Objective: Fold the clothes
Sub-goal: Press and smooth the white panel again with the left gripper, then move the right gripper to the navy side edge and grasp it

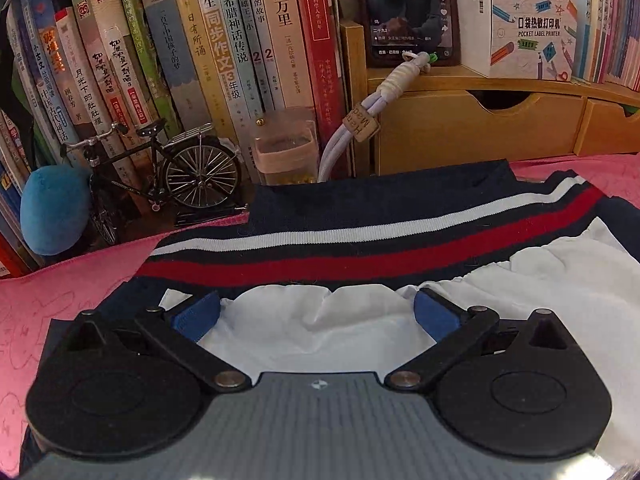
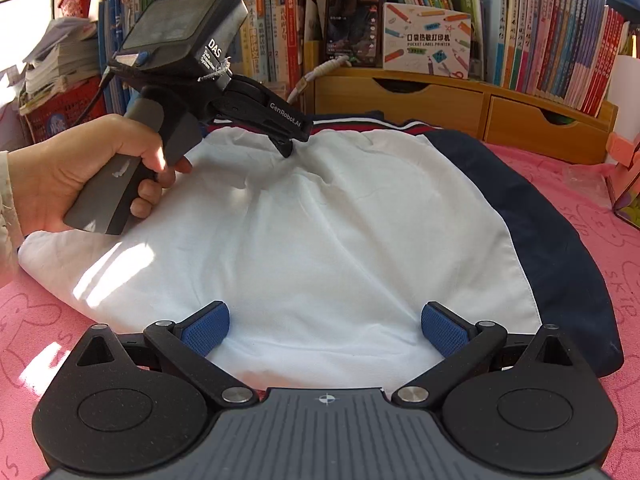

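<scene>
Right wrist: smooth white lining (image 2: 320,220)

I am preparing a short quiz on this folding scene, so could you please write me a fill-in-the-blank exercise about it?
1. The white fabric lies on a garment whose outer cloth is ____ blue.
2. The garment's ribbed hem carries a white stripe and a ____ stripe.
3. The cloth covering the table is ____.
4. The fingers of the right tool stand ____.

Missing words: navy; red; pink; open
</scene>
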The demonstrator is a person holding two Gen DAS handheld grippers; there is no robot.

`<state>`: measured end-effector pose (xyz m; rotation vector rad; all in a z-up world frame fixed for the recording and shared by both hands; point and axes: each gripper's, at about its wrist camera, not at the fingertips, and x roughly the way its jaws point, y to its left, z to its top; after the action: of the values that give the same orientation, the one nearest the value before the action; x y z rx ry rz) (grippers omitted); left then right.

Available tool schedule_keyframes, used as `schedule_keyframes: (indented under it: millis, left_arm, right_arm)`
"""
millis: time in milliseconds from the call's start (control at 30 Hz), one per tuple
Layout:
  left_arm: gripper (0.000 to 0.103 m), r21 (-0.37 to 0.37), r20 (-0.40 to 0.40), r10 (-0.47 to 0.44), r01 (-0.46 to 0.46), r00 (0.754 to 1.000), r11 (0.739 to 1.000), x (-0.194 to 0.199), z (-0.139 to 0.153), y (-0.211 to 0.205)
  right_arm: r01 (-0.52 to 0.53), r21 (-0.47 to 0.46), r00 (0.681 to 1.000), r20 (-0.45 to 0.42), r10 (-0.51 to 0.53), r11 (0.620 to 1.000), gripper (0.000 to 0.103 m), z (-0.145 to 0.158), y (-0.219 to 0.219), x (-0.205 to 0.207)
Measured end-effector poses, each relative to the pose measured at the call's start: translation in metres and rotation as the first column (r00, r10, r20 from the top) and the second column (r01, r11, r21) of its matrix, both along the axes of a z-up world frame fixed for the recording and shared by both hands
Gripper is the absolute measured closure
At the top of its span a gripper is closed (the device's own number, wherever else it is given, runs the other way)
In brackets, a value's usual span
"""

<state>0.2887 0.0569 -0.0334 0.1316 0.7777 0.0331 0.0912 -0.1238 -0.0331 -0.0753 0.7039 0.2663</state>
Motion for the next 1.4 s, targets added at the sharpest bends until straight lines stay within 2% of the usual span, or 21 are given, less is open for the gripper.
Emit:
schedule_keyframes:
  millis: [100,233,333,500,700,800,900,1000,1133,1233,1300,1367,1400]
  left_arm:
    - [0.0,0.002,0.037,0.004,-0.004,0.999,1.0,-0.004,-0.004,-0.001]
    - [0.0,0.008,0.045,-0.001,0.001,0.999,1.0,-0.02,0.003,0.0]
    - [0.0,-0.018,0.079,-0.044,0.045,0.996,0.999,-0.054,0.013,0.0]
    - [0.0,-0.058,0.135,-0.075,0.084,0.988,0.995,-0.139,0.021,0.004]
    - [0.0,-0.004,0.13,-0.066,0.067,0.989,0.998,-0.206,0.01,0.01]
    - [0.0,0.015,0.119,-0.022,0.02,0.993,1.0,-0.216,0.006,0.02]
    - [0.0,-0.001,0.104,0.037,-0.037,0.994,0.999,-0.217,0.007,0.036]
    - [0.0,0.067,0.122,0.067,-0.075,0.99,0.995,-0.218,-0.003,0.046]
    - [0.0,0.001,0.105,0.08,-0.081,0.991,0.997,-0.216,-0.004,0.056]
    - [0.0,-0.015,0.1,0.082,-0.081,0.992,0.997,-0.216,-0.004,0.059]
    - [0.0,-0.021,0.097,0.083,-0.082,0.992,0.996,-0.216,-0.004,0.06]
    - [0.0,-0.032,0.094,0.085,-0.082,0.992,0.996,-0.216,-0.004,0.061]
    - [0.0,-0.04,0.091,0.085,-0.082,0.992,0.996,-0.216,-0.004,0.063]
  right_arm:
    - [0.008,0.006,1.0,0.0,-0.008,1.0,0.0,0.0,-0.001,0.0]
    - [0.008,0.003,1.0,0.0,-0.008,1.0,0.0,0.0,0.001,-0.001]
    - [0.008,0.002,1.0,0.0,-0.008,1.0,0.0,0.001,0.001,-0.001]
    - [0.008,0.001,1.0,-0.001,-0.008,1.0,0.0,0.001,0.001,-0.002]
    - [0.01,-0.001,1.0,0.0,-0.01,1.0,0.0,0.001,0.002,-0.003]
    - [0.011,0.001,1.0,0.0,-0.011,1.0,0.0,0.001,0.002,-0.002]
    - [0.007,0.02,1.0,0.01,-0.008,1.0,0.0,0.002,-0.001,-0.004]
    - [-0.01,0.027,0.999,0.045,0.009,1.0,0.0,0.006,0.001,-0.01]
    - [-0.051,-0.027,0.991,0.121,0.054,0.998,0.0,0.013,0.019,-0.017]
    - [-0.1,-0.001,0.993,0.07,0.099,0.995,0.0,0.013,0.021,-0.008]
    - [-0.074,-0.016,0.996,0.056,0.075,0.997,0.0,0.01,0.014,-0.003]
    - [0.029,-0.067,0.999,0.047,-0.026,0.997,0.0,0.005,-0.008,0.002]
    - [0.06,-0.048,0.998,0.04,-0.058,0.997,0.0,0.005,-0.022,0.004]
